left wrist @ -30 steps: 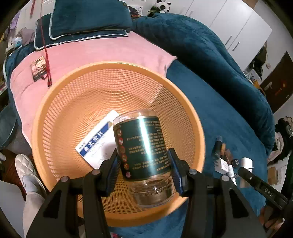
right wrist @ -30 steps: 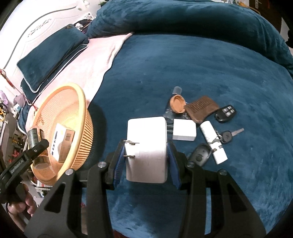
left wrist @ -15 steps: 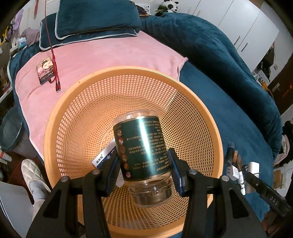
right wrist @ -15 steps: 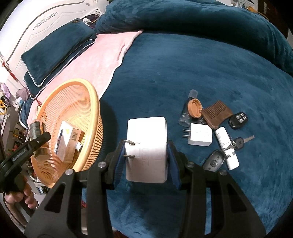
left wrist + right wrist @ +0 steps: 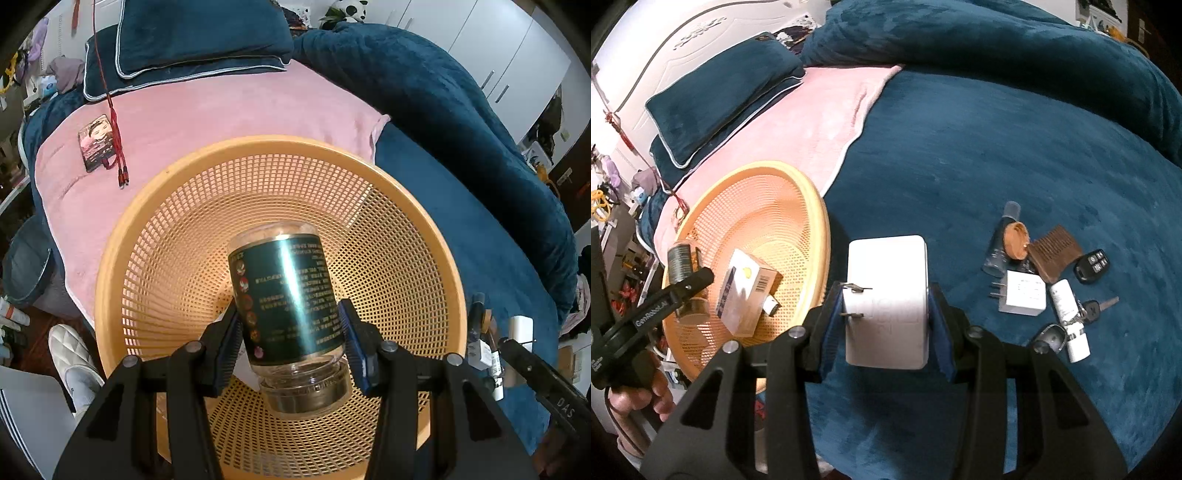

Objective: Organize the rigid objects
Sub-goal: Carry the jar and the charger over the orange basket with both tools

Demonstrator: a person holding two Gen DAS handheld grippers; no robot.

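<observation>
The left tongs (image 5: 291,332) are clamping a clear jar (image 5: 286,299) with a dark green label, its lid end nearest the camera, and holding it over the orange mesh basket (image 5: 369,206) that is sitting on the bed, partly on a pink blanket (image 5: 221,110). The jar is blocking most of the basket floor in the left wrist view; only a pale sliver is showing beside the left pad. From the right wrist view that hidden item is reading as a cardboard box (image 5: 748,291) lying inside the basket (image 5: 768,214), with a small white piece at its lower corner too small to identify. The jar's label print is too fine to read.

The right tongs (image 5: 886,306) are gripping a white charger block (image 5: 886,295) by its sides, two metal prongs sticking out to the left, above the blue bedspread (image 5: 997,147) just right of the basket. Farther right, a cluster is lying on the bedspread: a smaller white plug (image 5: 1023,297), a wooden comb (image 5: 1054,253), a round orange lid (image 5: 1015,240) resting on a dark tube, a black remote fob (image 5: 1092,266), a key (image 5: 1099,305) and a white cylinder (image 5: 1069,317). Another dark fob is partly cut off behind the right finger. A hand (image 5: 639,400) holding the left tool is showing at the lower left edge.
</observation>
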